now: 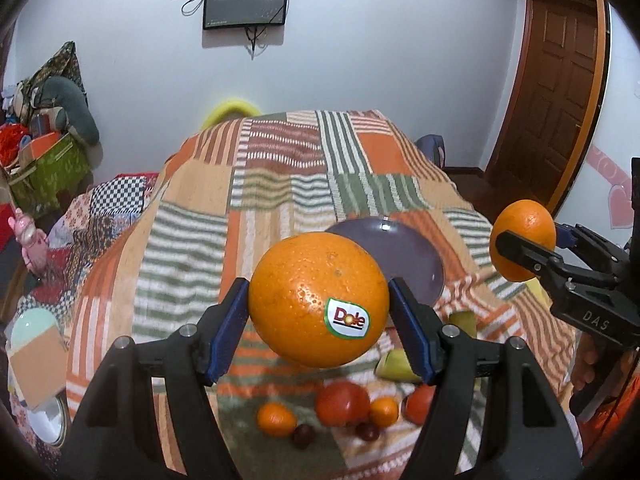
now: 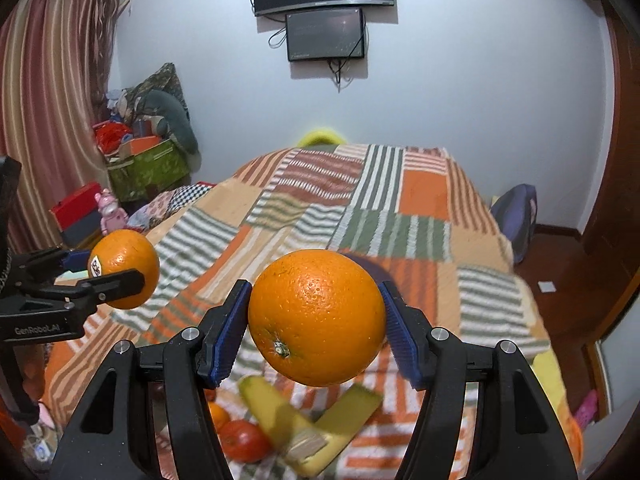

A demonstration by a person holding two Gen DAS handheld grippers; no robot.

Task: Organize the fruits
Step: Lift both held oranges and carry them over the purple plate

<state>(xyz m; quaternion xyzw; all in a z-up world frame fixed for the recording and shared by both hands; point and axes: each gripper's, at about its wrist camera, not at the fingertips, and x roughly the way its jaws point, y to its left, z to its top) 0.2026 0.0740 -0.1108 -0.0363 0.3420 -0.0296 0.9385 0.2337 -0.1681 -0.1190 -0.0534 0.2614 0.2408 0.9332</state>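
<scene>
Oranges fill both sets of fingers. The left gripper point(image 1: 318, 304) is clenched on the stickered orange point(image 1: 319, 299), blue pads pressing its two sides, fruit lifted clear of the patchwork blanket point(image 1: 280, 184). The right gripper point(image 2: 316, 316) grips a plain orange point(image 2: 317, 317) the same way, stem end facing the camera. Each shows up in the other's view, held off to the side at about the same height, well apart from one another.

Just beyond the left fingertips lies a dark plate point(image 1: 404, 256), bare, and that looks the likely place for the fruit. Below the left fingers sit tomatoes point(image 1: 342, 402), small oranges point(image 1: 275, 419) and dark grapes point(image 1: 304, 436); below the right fingers lie green-yellow banana pieces point(image 2: 280, 412).

Risk, as I judge it, comes from the surface. The plate rests on soft bedding, so it may tip or rock under a weight set near its rim. Round fruit let go from any height could roll off the shallow plate and down the blanket's slope. Bringing both oranges in together could also knock the grippers or the fruit against each other.
</scene>
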